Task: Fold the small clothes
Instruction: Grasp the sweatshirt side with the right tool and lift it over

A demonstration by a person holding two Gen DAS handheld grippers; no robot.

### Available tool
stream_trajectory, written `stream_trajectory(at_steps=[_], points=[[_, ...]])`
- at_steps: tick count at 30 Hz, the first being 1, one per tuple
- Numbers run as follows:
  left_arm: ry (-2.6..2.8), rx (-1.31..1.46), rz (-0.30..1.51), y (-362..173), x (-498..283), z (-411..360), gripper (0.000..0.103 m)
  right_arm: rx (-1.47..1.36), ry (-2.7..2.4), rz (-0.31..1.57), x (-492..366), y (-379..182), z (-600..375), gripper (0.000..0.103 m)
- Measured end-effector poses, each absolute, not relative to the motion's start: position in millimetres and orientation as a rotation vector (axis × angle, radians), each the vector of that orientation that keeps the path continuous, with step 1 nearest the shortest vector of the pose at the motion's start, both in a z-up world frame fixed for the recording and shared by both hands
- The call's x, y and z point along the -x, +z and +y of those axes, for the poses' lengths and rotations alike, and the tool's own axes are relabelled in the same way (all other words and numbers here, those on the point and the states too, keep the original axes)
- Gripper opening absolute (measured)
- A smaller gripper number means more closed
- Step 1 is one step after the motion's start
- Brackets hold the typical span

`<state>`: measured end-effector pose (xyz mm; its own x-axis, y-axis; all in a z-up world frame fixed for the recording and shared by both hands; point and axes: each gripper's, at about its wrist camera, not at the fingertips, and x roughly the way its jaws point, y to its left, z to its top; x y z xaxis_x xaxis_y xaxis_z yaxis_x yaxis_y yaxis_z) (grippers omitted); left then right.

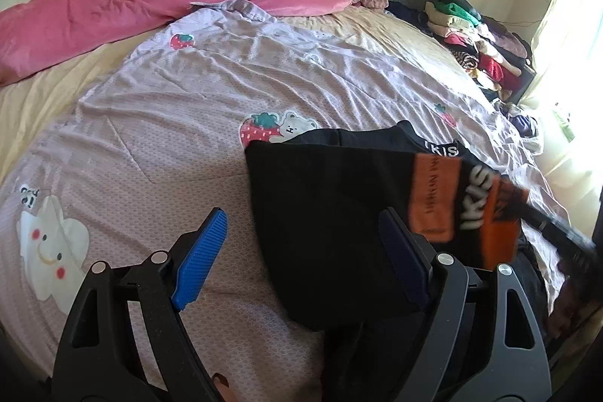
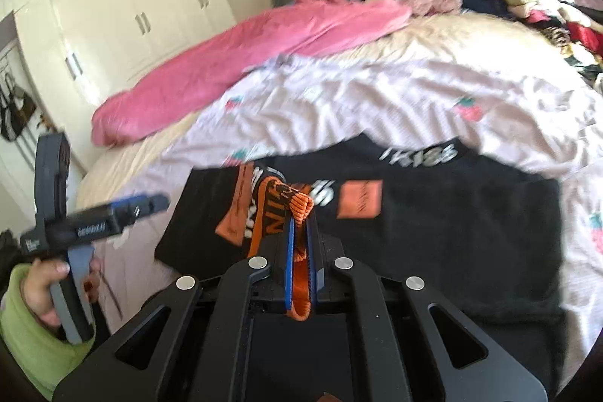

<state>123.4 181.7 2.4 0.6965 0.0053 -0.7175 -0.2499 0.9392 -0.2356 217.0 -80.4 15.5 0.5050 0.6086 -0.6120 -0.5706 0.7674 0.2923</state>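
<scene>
The right gripper (image 2: 299, 213) is clamped tight on an orange ribbed cuff (image 2: 299, 204) of the black top (image 2: 433, 232), the cuff bunched between its nearly closed jaws. The top lies on the lilac sheet (image 2: 358, 100) of the bed, collar side away from the person, with its sleeve drawn across the front over the orange and white print. The left gripper (image 1: 301, 251) hovers over the top's near left edge with its jaws spread wide, holding nothing; the right wrist view shows it off to the left, apart from the cloth.

The step in hand looks like folding a sleeve inward across the body of the top. The next move would call for laying the cuff flat on the black front and letting go, with the left gripper free to pin or smooth the fold line. The blur in both views makes the sleeve's exact lie uncertain.
</scene>
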Motion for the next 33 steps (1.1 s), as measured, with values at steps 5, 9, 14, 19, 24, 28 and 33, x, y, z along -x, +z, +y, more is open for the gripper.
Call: stream_trajectory(at_steps=[5,9,14,19,24,28,33], points=[[0.14,0.331,0.785,3,-125,180,0.075,-0.041,0.61,0.711,-232,30,-109,0.005],[0.135,0.325,0.794,1,-129,177,0.075,-0.021,0.508,0.686,-243,33,-133,0.005],[0.125,0.315,0.804,-1,-134,172,0.075,-0.062,0.434,0.706,-254,26,-162,0.005],[0.113,0.298,0.816,-4,-138,164,0.075,-0.078,0.394,0.722,-260,16,-176,0.005],[0.081,0.276,0.832,-7,-148,147,0.075,-0.07,0.349,0.721,-258,11,-184,0.005],[0.049,0.251,0.838,-8,-156,130,0.075,-0.072,0.29,0.728,-261,7,-193,0.005],[0.009,0.221,0.857,-11,-172,108,0.075,-0.088,0.273,0.754,-264,-2,-198,0.005]])
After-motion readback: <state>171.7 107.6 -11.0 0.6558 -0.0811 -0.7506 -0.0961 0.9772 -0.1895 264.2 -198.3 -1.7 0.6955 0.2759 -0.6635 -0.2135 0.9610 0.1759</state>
